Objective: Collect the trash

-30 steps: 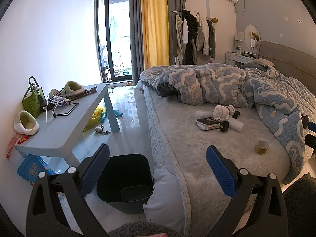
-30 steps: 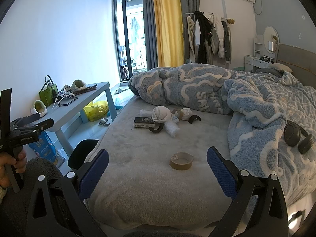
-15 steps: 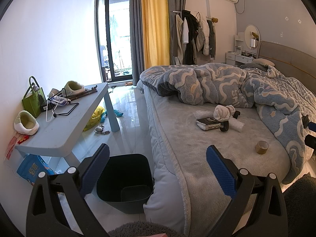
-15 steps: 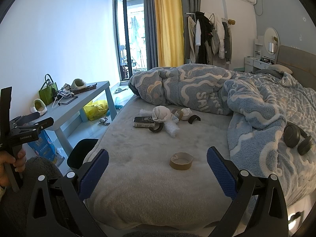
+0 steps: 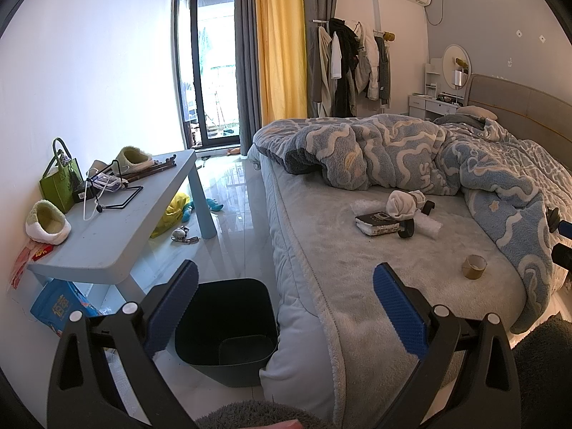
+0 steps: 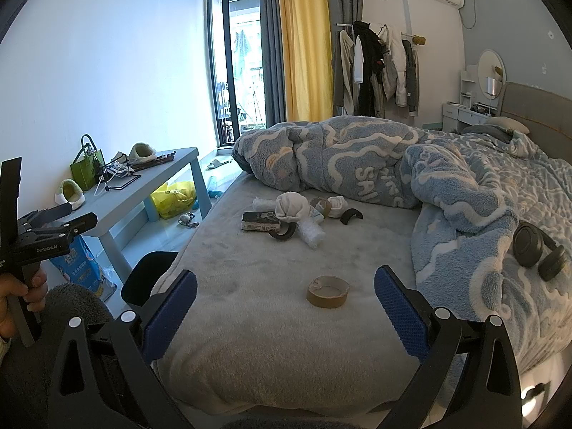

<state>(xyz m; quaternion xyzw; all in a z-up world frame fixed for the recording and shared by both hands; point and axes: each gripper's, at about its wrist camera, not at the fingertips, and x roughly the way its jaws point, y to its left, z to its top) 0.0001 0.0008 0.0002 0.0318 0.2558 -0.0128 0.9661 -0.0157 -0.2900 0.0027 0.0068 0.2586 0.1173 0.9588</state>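
Observation:
A brown tape roll core (image 6: pixel 328 291) lies on the grey bed (image 6: pixel 271 339), just ahead of my open right gripper (image 6: pixel 286 307). Farther up the bed sit a book (image 6: pixel 259 221), a white balled sock (image 6: pixel 291 207), a black ring (image 6: pixel 284 232) and a piece of bubble wrap (image 6: pixel 311 236). My left gripper (image 5: pixel 286 307) is open and empty, above the floor beside the bed. A black trash bin (image 5: pixel 228 325) stands below it against the mattress edge. The same tape roll core (image 5: pixel 473 267) shows at the right of the left wrist view.
A blue low table (image 5: pixel 107 236) with slippers, a green bag (image 5: pixel 57 182) and cables stands at the left. A rumpled blue blanket (image 6: pixel 429 186) covers the far half of the bed, with black headphones (image 6: pixel 536 250) on it. A yellow bag (image 5: pixel 171 211) and toys lie on the floor.

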